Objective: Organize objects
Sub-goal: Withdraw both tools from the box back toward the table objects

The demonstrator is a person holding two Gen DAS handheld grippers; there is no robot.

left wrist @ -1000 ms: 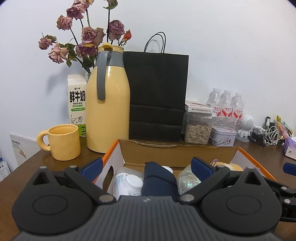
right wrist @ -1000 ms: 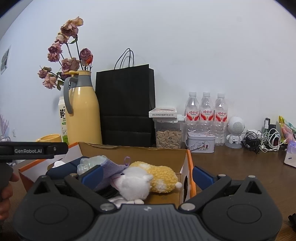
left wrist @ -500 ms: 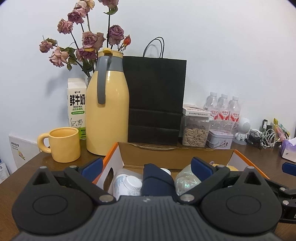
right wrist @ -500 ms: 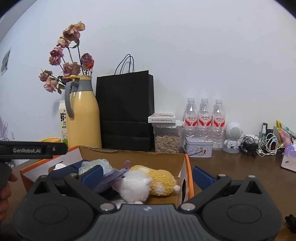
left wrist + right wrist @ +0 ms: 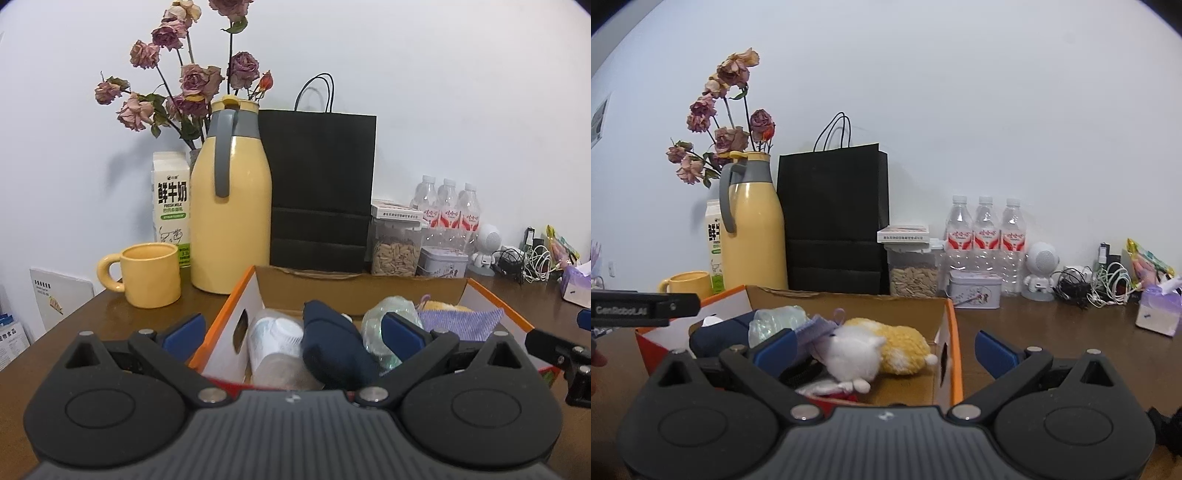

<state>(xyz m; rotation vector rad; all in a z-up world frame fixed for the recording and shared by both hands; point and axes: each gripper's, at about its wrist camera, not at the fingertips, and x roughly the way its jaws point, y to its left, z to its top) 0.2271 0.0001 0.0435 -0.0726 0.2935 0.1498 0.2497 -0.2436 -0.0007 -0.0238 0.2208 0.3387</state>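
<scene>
Cardboard box [image 5: 354, 291] packed with soft and plastic things
Both the left hand-held gripper [image 5: 291, 330] and right hand-held gripper [image 5: 884, 349] gape empty, raised slightly since before; fluffy plush toy [image 5: 879, 349] beside crinkled plastic.

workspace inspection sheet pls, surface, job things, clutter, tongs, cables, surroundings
surface: brown wooden table, bare at right.
job's things: open cardboard box holding plush toy, navy pouch, white bottle, purple cloth.
clutter: yellow thermos, yellow mug, milk carton, black paper bag, seed jar, tin, three water bottles, tissue pack.
tongs: left tongs open over box; right tongs open, empty.
cables: tangled pile by wall.
surroundings: white wall, dried roses.
</scene>
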